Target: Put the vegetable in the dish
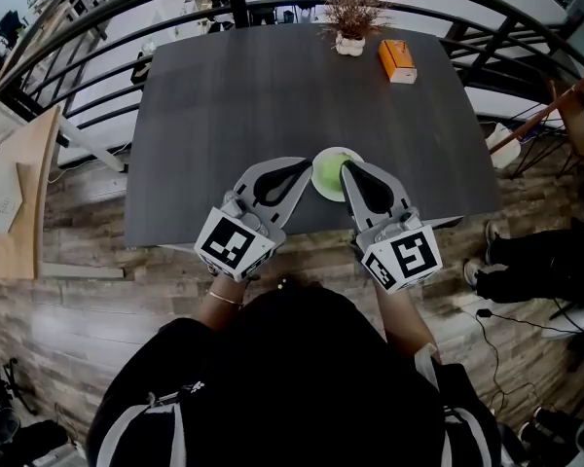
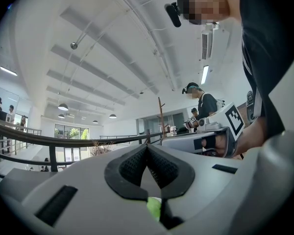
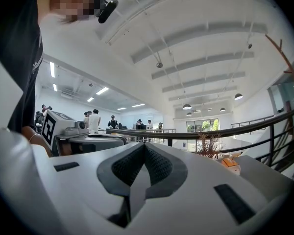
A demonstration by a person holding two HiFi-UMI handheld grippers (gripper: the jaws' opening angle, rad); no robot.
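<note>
- Dark-clad shoulders (image 1: 292,387) of the person nearest the lens, filling the bottom of the head view, forearms reaching out to the near desk edge.
- Vegetable: not identified with certainty in any view, so no confirmed position. Sole candidate a green sliver (image 2: 154,207) glimpsed low between the jaws in the left gripper view. Vegetable or dish surface, impossible to say.
- Risk one, judged: picking at the wrong green. Cause: dish and any leafy item close in colour, both masked by the claw tips from above.
- Risk two, judged: dish pushed towards or off the front edge. Cause: dish near that edge and flanked by both tips, height above it unreadable.
- Risk three, judged: no grasp possible as held. Cause: both claws closed and needing to be opened first.
- Dish (image 1: 327,177): round, pale green with a lighter rim, flat on the desk (image 1: 273,95), right of centre near the front edge. Contents hidden or too small to read.
- Left claw (image 1: 306,167): fully closed, pad against pad, nothing clamped. Tip over the dish's left rim as seen from above, contact unconfirmed.
- Right claw (image 1: 347,168): likewise closed tight and empty. Tip over the dish's right side, contact unconfirmed.
- Further out: orange box (image 1: 397,61) and potted plant (image 1: 350,22) at the far edge of the desk, well apart from the dish.
</note>
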